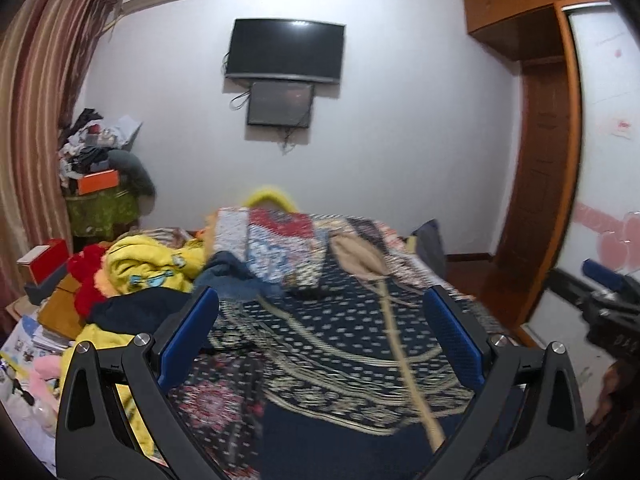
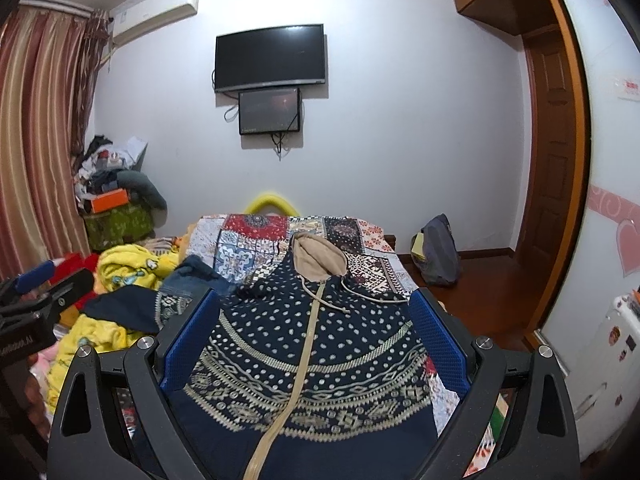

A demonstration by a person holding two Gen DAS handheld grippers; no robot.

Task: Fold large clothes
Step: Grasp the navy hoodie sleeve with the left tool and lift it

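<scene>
A navy patterned hoodie (image 2: 308,364) lay front-up on the bed (image 2: 256,236), over a patchwork spread, its tan-lined hood (image 2: 318,258) toward 12 o'clock and its zipper (image 2: 296,376) running down toward 6. It looked spread out that way so the sleeves and sides could be turned in; no fold was visible yet, so the task seemed to be at its start.

The right hand-held gripper (image 2: 314,360) hung over the chest of the hoodie with its blue pads (image 2: 438,344) spread wide and nothing between them, probably squared to the zipper to pick an edge. The left hand-held gripper (image 1: 320,344) was likewise wide and empty, above the hoodie's left part; its view was blurred, so the cloth below could not be read finely. In the right view the left one showed at 9 o'clock, well apart.

A heap of yellow clothes (image 2: 124,268) and a dark garment (image 2: 120,308) crowded the bed at 9 to 10 o'clock, just beside the hoodie's left sleeve; I judged that sleeve might snag there when lifted. A television (image 2: 270,56) hung on the far wall at 12.
</scene>
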